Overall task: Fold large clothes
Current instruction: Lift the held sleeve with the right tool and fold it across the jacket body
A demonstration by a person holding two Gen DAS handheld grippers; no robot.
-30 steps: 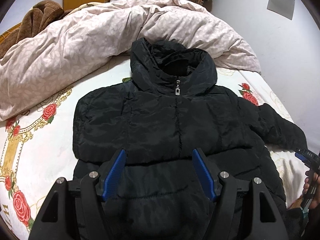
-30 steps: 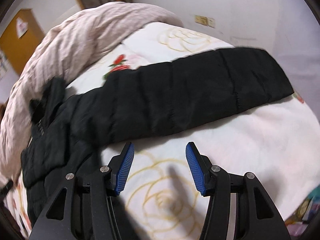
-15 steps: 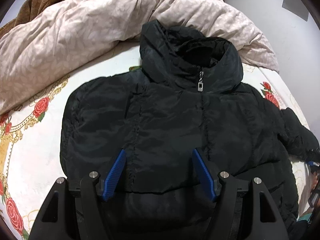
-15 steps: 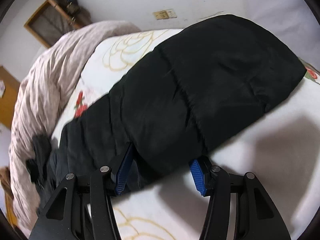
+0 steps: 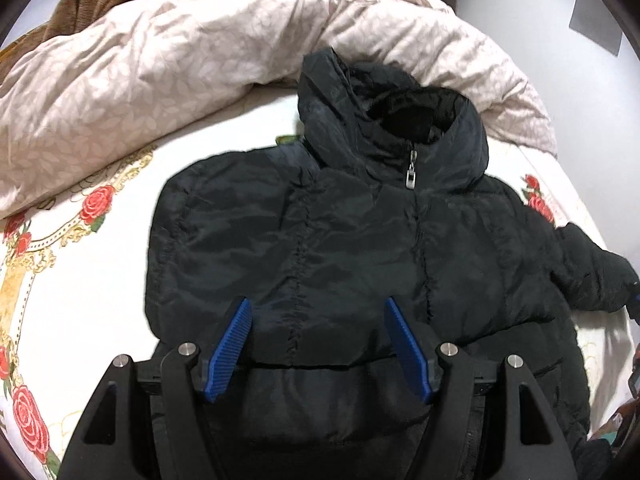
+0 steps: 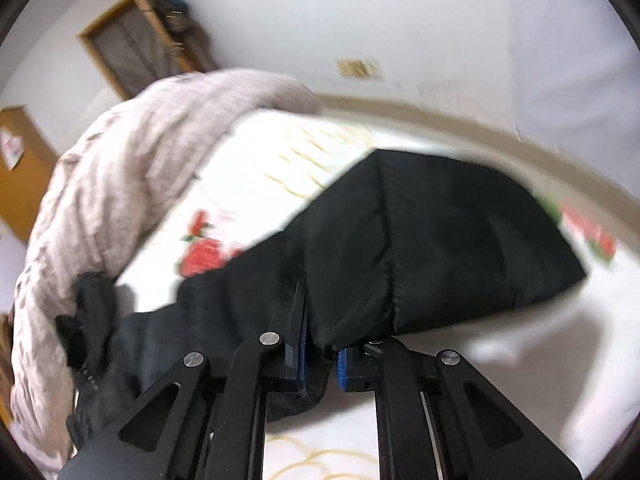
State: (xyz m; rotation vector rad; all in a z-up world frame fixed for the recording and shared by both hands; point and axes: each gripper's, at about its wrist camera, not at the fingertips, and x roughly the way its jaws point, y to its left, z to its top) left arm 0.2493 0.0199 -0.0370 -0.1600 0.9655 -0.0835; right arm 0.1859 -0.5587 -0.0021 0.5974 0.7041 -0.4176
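Since the earlier frames the right hand-held gripper [image 6: 320,354] has gone from standing wide open over bare sheet to having its jaws just closed on the sleeve [image 6: 420,248] of the black puffer jacket [image 5: 360,248], with a bunch of padded cloth pinched between the blue pads. That sleeve now looks partly raised off the bed [image 6: 520,380], though blur makes it hard to be sure. In the same time the left hand-held gripper [image 5: 320,340] has drawn in closer over the jacket's front; its jaws stand wide apart and hold nothing, with the lower chest panel showing between them.

The jacket lies face up on the rose-printed bed, zipped, hood [image 5: 384,120] toward the heaped pink duvet [image 5: 200,60], its other sleeve already folded across the chest.

The step in hand looks to be carrying this sleeve across the body. To do it well, the grip should stay firm on the slippery, puffy cloth, the sleeve should be lifted clear so it does not drag the body askew, and it should be laid flat across the chest.

Both tools tilt steeply down toward the bed, the right one rolled somewhat to one side
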